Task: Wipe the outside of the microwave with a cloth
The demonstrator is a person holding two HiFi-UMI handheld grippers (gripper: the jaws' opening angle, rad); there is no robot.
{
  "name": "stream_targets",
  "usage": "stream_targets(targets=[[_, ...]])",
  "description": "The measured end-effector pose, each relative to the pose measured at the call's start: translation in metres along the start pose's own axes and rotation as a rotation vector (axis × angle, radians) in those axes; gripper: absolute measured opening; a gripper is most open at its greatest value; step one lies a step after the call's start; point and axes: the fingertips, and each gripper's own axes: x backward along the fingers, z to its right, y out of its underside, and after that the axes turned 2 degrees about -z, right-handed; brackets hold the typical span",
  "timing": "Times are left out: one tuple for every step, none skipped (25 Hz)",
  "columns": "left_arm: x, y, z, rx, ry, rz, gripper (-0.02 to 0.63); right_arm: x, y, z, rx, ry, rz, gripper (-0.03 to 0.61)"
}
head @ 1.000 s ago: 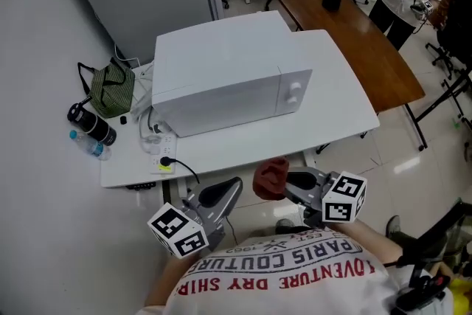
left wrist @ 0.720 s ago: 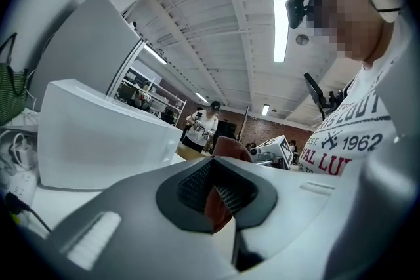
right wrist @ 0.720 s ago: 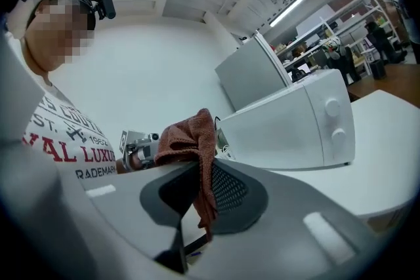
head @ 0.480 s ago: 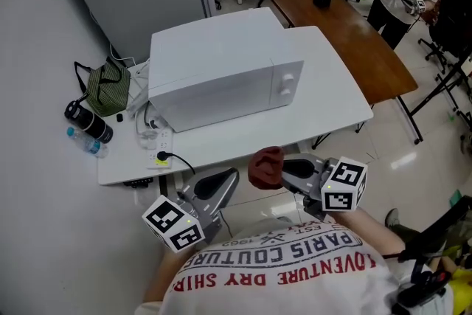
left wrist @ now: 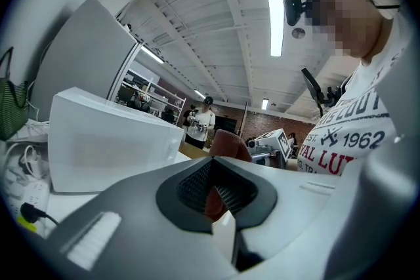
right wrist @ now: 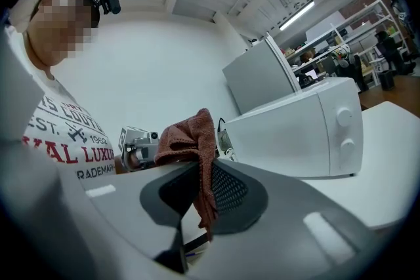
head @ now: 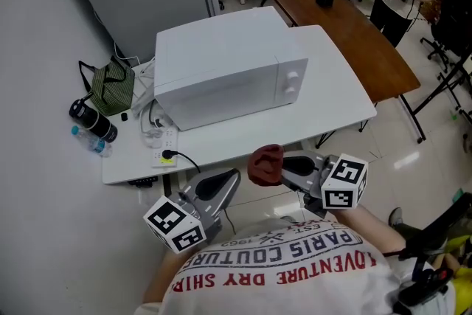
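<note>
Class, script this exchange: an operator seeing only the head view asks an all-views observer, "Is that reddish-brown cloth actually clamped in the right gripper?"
Observer: Yes. The right gripper view shows the right gripper with its jaws shut on the reddish-brown terry cloth, a tail hanging down between the pads.
Operator: Is the left gripper holding anything?
Observer: No. The left gripper view shows the left gripper closed at the tips, nothing clamped.
</note>
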Motion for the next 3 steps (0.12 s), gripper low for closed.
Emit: stream_targets(targets=[[0.0009,0.0006,-0.0005,0.001,0.001,-0.001,0.005,-0.0009,-0.0001,-0.0002,-0.001,0.001,0.000,0.035],[0.0020,0.0013,-0.0011,0.002,0.002,-0.001,0.005,-0.0018,-0.0001,-0.0005,-0.002,0.002,0.001,0.035],[0.0031,0.0020,-0.0019,0.002,0.003,-0.002,0.005,-0.0029,-0.0002,-0.0008,-0.003,0.002,0.002,0.035]])
